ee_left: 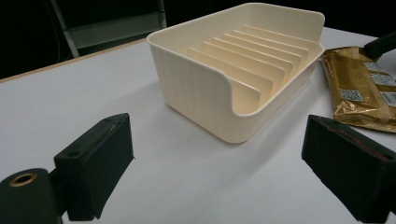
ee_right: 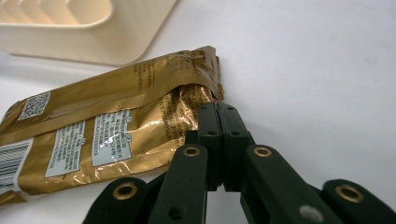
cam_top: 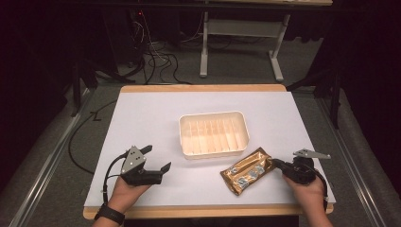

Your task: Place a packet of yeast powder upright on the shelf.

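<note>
A white-topped table (cam_top: pixel 142 118) with a wooden rim carries a cream plastic tray (cam_top: pixel 213 134) with upright slat dividers inside, set near the middle of the surface, slightly toward the right edge. Just beside the tray's near right corner lies a gold foil packet (cam_top: pixel 247 170), flat on the table and angled, its white printed labels and a barcode facing up; in the left gripper view the packet (ee_left: pixel 359 88) sits close against the tray (ee_left: pixel 233 70), though whether they touch cannot be told. The right gripper (cam_top: pixel 278 165), held in the person's right hand (cam_top: pixel 307 187) near the front right corner, has its jaws pressed together on the crimped end seam of the packet (ee_right: pixel 107 126); in the right gripper view the two black jaws meet with the foil edge pinched at their tips, and the right gripper (ee_right: pixel 218 109) sits low over the table. The left gripper (cam_top: pixel 156 158), held in the left hand (cam_top: pixel 127 189) near the front left corner, points toward the tray with its jaws spread wide and nothing between them, well apart from both tray and packet. A dark watch (cam_top: pixel 109 215) shows on the left wrist.
</note>
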Tool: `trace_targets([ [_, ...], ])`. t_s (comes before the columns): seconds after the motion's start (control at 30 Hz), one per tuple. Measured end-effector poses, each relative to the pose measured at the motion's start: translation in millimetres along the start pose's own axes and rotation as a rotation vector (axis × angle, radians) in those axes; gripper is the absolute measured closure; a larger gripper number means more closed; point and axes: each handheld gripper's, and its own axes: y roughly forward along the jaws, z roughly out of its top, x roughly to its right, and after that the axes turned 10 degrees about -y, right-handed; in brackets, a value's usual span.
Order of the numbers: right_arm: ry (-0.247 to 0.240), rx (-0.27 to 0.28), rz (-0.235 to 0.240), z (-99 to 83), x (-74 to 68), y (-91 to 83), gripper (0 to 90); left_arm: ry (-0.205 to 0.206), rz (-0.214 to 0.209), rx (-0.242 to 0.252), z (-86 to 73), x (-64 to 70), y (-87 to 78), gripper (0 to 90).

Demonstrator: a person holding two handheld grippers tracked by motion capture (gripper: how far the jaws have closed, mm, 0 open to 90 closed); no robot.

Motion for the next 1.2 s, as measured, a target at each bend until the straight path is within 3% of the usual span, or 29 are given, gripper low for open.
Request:
trace_targets([
  [0.33,0.009,-0.004,-0.057,-2.4,17.0,0.2,88.3,-0.003,-0.004,-0.003,-0.6,-0.9,-0.2,9.4],
  [0.6,0.031,0.07,-0.029,-3.1,14.8,-11.4,66.9,-0.001,-0.006,-0.006,-0.6,-1.3,-0.3,9.6],
  [0.73,0.043,0.113,-0.023,-1.3,13.6,-15.9,61.2,-0.003,-0.008,-0.009,-0.8,-1.8,0.2,9.6],
  [0.77,0.067,0.14,-0.011,-0.9,14.7,-17.4,58.3,-0.004,-0.009,-0.008,-0.7,-1.9,0.2,9.6],
  [0.83,0.081,0.149,-0.008,-0.9,15.5,-17.5,57.6,-0.004,-0.009,-0.007,-1.0,-1.8,0.6,9.5],
  [0.87,0.125,0.159,-0.002,-1.5,18.4,-17.4,55.2,-0.003,-0.009,-0.009,-1.1,-2.1,1.1,9.6],
  [0.93,0.141,0.164,0.001,-2.1,20.0,-17.4,53.9,-0.004,-0.008,-0.011,-1.4,-2.5,1.6,9.5],
  [0.97,0.202,0.176,0.021,-4.5,24.3,-17.4,51.5,-0.002,-0.007,-0.014,-1.3,-2.7,1.9,9.6],
  [1.0,0.202,0.176,0.021,-4.5,24.3,-17.4,51.5,0.0,-0.007,-0.015,-1.4,-2.6,2.0,9.6],
  [1.03,0.262,0.18,0.032,-7.9,27.7,-17.6,47.4,0.002,-0.01,-0.018,-1.5,-2.0,2.2,9.6],
  [1.1,0.273,0.18,0.033,-9.2,28.8,-17.5,47.1,0.003,-0.011,-0.02,-1.8,-1.3,3.0,9.6],
  [1.2,0.345,0.182,0.062,-14.8,31.8,-16.6,44.3,0.004,-0.011,-0.02,-1.8,-0.9,3.5,9.6],
])
